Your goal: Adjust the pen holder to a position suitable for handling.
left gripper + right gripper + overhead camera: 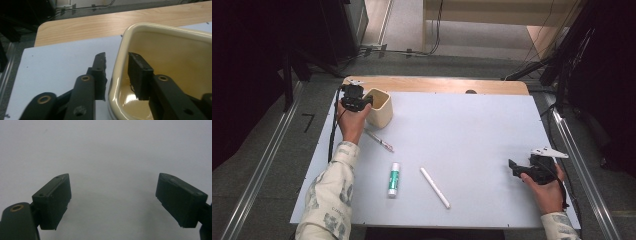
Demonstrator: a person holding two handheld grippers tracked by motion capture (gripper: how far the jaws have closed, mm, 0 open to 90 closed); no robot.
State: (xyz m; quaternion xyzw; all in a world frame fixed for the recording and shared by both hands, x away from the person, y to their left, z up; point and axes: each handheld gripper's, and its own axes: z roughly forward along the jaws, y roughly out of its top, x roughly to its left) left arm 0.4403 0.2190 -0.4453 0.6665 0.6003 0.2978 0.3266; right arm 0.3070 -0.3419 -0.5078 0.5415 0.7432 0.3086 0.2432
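Cup (380, 118), cream, glossy, with rounded-square walls and a thick rolled rim, standing upright near the far left corner of the surface (472, 135). Pale matte sheet over that surface, with a strip of light wood (437, 84) bare along its far edge. Left gripper (369, 100) black and hard-edged, its fingers (100, 67) drawn narrow over the cup's near wall, one outside and one inside, close against it; ridged pads in the left gripper view, and a bright gleam on the cup's inner floor. Right gripper (512, 165) near the right edge, held low over the bare sheet, fingers (53, 200) spread wide with nothing between them.

Glue stick (393, 180), white with a green band, lying near the front edge; white rod (435, 187) slanted just to its right; thin pen (379, 140) lying near the left hand (352, 122), close to the cup's base. Broad open room across the middle and right of the sheet; little room between cup and left edge.

Cup's near side partly covered by the left gripper in the high view. Cup's right wall cut off in the left gripper view. Print on the glue stick too small to read.
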